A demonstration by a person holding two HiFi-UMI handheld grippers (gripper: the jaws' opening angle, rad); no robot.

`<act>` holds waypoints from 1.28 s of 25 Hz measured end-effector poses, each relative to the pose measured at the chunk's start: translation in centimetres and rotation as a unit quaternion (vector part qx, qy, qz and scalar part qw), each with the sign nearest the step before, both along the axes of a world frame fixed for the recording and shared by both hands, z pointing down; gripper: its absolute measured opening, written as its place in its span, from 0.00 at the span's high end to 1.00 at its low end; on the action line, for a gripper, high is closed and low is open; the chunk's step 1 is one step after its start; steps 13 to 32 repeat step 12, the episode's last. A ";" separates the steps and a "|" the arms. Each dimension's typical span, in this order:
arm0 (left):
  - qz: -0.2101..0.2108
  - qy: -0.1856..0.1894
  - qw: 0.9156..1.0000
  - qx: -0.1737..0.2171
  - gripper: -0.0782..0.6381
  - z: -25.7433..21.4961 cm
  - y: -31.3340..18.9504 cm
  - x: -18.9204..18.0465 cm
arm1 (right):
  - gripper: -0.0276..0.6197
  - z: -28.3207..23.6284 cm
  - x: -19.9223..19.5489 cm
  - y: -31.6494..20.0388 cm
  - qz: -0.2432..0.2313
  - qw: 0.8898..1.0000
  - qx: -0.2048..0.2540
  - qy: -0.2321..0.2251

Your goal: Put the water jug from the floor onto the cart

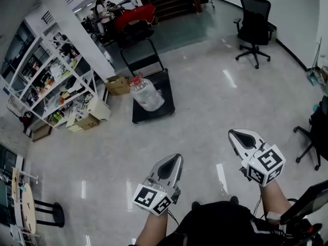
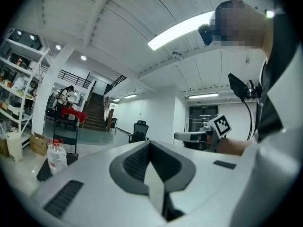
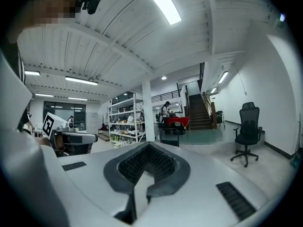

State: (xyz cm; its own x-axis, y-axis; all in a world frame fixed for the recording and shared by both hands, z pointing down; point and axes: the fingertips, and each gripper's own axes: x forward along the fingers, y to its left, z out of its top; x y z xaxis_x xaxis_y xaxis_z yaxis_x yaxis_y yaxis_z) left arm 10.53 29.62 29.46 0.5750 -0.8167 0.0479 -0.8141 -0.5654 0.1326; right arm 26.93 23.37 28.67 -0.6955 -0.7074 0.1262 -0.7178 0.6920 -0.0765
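The clear water jug (image 1: 146, 94) with a red cap lies on the deck of the black platform cart (image 1: 167, 81), across the floor from me. In the left gripper view the jug (image 2: 57, 157) shows small at the lower left, on the cart (image 2: 72, 158). My left gripper (image 1: 176, 159) is held low in front of the person, far from the cart, its jaws together with nothing between them. My right gripper (image 1: 232, 132) is beside it to the right, also shut and empty. Each gripper shows in the other's view: the right gripper (image 2: 179, 136) and the left gripper (image 3: 93, 137).
A white shelf unit (image 1: 51, 81) full of items stands at the left, with cardboard boxes (image 1: 118, 85) by its foot. A black office chair (image 1: 254, 29) is at the back right, another chair (image 1: 311, 137) at the right edge. A person (image 1: 104, 8) sits beyond the cart.
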 end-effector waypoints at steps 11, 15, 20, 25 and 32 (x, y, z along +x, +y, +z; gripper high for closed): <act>-0.014 -0.011 1.000 0.008 0.89 -0.4 0.0 -0.4 | 0.95 -0.3 -0.3 -0.3 -0.014 1.000 0.011 0.005; -0.016 -0.011 1.000 0.008 0.89 -0.4 0.1 -0.7 | 0.95 -0.3 -0.5 -0.4 -0.015 1.000 0.012 0.005; -0.016 -0.011 1.000 0.008 0.89 -0.4 0.1 -0.7 | 0.95 -0.3 -0.5 -0.4 -0.015 1.000 0.012 0.005; -0.016 -0.011 1.000 0.008 0.89 -0.4 0.1 -0.7 | 0.95 -0.3 -0.5 -0.4 -0.015 1.000 0.012 0.005; -0.016 -0.011 1.000 0.008 0.89 -0.4 0.1 -0.7 | 0.95 -0.3 -0.5 -0.4 -0.015 1.000 0.012 0.005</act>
